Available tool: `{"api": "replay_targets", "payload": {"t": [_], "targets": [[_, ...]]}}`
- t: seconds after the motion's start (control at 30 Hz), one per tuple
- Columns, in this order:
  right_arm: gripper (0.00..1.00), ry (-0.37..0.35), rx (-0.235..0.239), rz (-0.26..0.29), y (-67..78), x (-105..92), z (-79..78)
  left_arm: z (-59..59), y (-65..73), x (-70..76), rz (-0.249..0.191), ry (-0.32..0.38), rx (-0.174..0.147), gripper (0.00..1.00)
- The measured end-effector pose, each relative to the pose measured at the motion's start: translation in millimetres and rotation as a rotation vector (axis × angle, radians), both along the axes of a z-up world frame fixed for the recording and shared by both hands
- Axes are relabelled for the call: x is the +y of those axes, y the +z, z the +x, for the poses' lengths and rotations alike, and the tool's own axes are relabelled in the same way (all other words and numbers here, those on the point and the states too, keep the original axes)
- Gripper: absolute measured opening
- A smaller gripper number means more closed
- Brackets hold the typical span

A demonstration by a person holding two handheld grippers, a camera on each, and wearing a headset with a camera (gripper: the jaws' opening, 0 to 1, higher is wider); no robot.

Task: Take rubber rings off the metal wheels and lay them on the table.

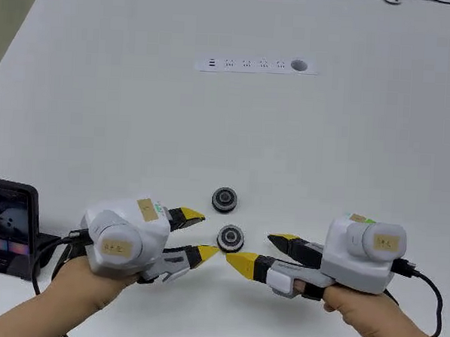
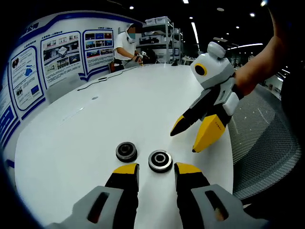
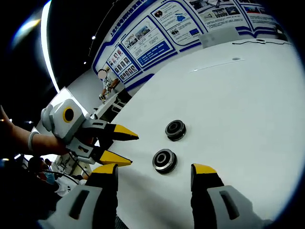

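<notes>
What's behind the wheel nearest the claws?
A second wheel, apart from the near wheel, on the white table; a power strip farther back. Nothing covers that stretch.

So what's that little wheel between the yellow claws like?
The nearer wheel is small and round. It has a black outer band that looks like rubber, then a shiny metal ring around a dark middle hole. It lies flat on the white table, apart from a second wheel. The open left gripper and right gripper flank it; neither seems to touch.
</notes>
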State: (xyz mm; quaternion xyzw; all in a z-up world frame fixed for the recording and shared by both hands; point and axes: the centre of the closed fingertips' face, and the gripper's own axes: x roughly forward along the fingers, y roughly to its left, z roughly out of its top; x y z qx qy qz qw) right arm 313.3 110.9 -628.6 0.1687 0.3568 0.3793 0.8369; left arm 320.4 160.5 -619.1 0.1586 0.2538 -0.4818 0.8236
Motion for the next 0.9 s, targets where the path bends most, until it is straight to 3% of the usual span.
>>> {"api": "replay_targets", "payload": {"t": [0.9], "targets": [[0.59,-0.016,0.06,0.053,-6.9,5.9,0.7,7.9,-18.3,-21.1,0.086,-0.071,0.01,0.18]]}}
